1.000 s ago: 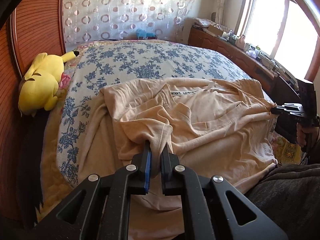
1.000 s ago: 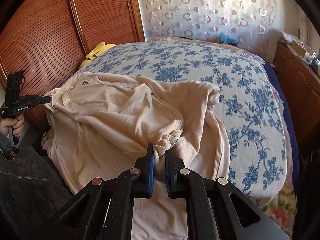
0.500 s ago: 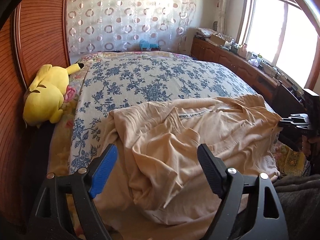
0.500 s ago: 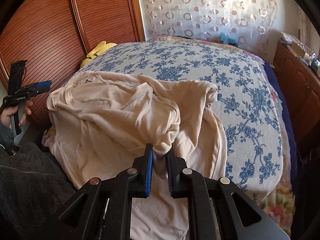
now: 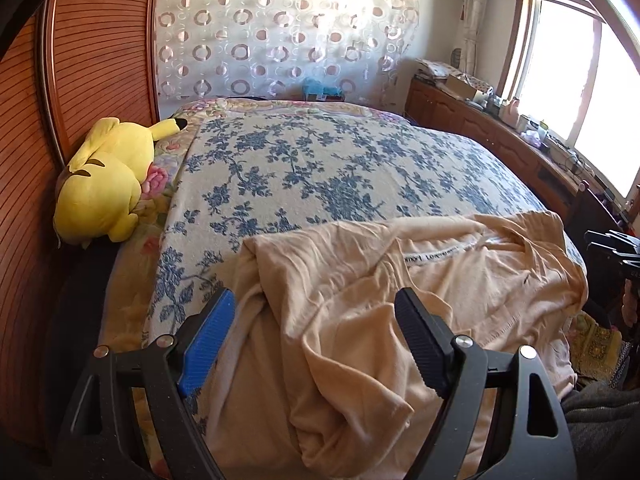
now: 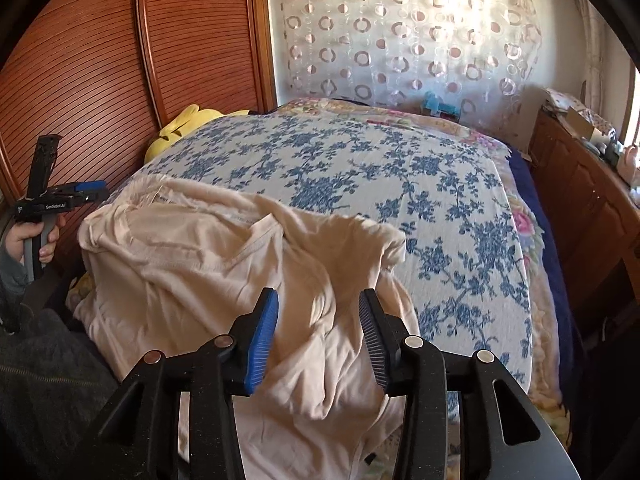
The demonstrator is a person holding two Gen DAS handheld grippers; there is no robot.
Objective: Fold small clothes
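A crumpled beige T-shirt point(image 5: 400, 320) point(image 6: 208, 264) lies over the near edge of the bed, its neck label facing up. My left gripper point(image 5: 316, 308) hangs over the shirt's left part, open wide, with no cloth pressed between its pads. My right gripper point(image 6: 318, 308) hovers above the shirt's right part; its jaws are opening and the cloth lies loose below them. In the right wrist view the left gripper point(image 6: 90, 192) shows at the far left, held by a hand point(image 6: 24, 240). The right gripper point(image 5: 600, 238) shows at the left wrist view's right edge.
The bed has a blue-flowered spread point(image 5: 328, 176). A yellow plush toy point(image 5: 104, 184) lies at its left side against a wooden sliding door point(image 6: 80, 64). A wooden sideboard point(image 5: 500, 136) with small items runs under the window on the right. A person's dark sleeve point(image 6: 44, 392) is near.
Both grippers have let go of the shirt: the left opened first and drew back, the right just opened. The shirt has dropped and settled on the bed's edge.
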